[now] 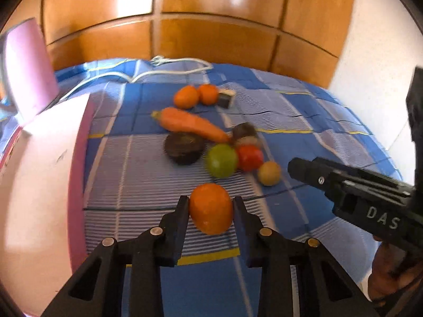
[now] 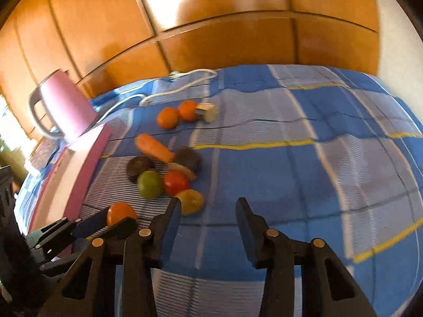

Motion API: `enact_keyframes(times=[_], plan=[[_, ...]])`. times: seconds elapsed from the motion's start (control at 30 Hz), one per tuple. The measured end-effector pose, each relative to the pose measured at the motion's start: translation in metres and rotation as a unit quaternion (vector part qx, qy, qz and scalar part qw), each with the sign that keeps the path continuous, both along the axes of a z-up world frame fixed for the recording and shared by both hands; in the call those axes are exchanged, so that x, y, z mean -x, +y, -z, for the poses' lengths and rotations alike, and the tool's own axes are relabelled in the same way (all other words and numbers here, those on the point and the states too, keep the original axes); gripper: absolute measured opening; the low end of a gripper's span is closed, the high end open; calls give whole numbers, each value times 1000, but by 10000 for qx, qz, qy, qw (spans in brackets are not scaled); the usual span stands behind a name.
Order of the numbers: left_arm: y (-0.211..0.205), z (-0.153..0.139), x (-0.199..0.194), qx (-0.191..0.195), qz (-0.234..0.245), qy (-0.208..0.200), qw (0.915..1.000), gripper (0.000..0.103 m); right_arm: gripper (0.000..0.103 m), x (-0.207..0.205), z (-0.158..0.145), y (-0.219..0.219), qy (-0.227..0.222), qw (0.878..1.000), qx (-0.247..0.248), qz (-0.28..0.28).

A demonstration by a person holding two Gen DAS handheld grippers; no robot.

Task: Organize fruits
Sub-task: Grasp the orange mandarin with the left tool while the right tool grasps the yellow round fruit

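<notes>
Left wrist view shows the left gripper (image 1: 211,204) clamped on an orange (image 1: 211,208), one finger against each side of it, held above the blue checked bedspread (image 1: 304,121). The orange is slightly egg-shaped, its longer axis running away from the camera and toward the pile.

Just beyond it lie a green fruit (image 1: 221,160), a red tomato (image 1: 249,157) touching it, and a small yellow fruit (image 1: 269,173) a little apart to the right. Behind them a dark round fruit (image 1: 184,148) sits against a carrot (image 1: 191,123), whose long axis runs from upper left, stalk end, down to the right, tip toward the tomato. Two more oranges (image 1: 197,95) sit farther back beside a small dark block (image 1: 226,98). A pink box (image 1: 39,185) lines the bed's left edge, with a pink kettle (image 1: 29,68) behind it and a white cord (image 1: 169,70) at the far edge.

From the right wrist view, the right gripper (image 2: 208,211) has its fingers spread apart with nothing between them, the left finger just in front of the yellow fruit (image 2: 191,201). Bare bedspread stretches wide to the right edge.
</notes>
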State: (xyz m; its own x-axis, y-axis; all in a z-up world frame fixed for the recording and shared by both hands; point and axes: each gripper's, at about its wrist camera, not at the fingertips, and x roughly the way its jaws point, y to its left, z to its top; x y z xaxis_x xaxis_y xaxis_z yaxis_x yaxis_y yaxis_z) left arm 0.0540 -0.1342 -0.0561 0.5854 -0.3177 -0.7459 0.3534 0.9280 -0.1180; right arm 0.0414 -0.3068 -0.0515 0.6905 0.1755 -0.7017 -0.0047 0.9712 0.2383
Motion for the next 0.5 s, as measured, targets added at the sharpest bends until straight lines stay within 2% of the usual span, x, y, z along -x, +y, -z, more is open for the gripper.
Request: enact_keyframes(times=[0.03,0.13,0.27,0.37,0.5], plan=[[3,2,-2,96,-30,27,9999,33,43,-4,0,6,-25,9999,61,-101],[3,3,-2,63,-50,-17,10000,33,43,-16,5,18,35,9992,289,-283],[4,9,-5,129,-93,116,9998,33,28,-31,20,23,249,9978,454,-424],[2,10,-5,94,-99,96,9999,33,27,-29,27,24,180,9969,585,-491],[1,9,-6,128,-92,79,9998,33,27,-25,31,21,49,9976,513,-461]])
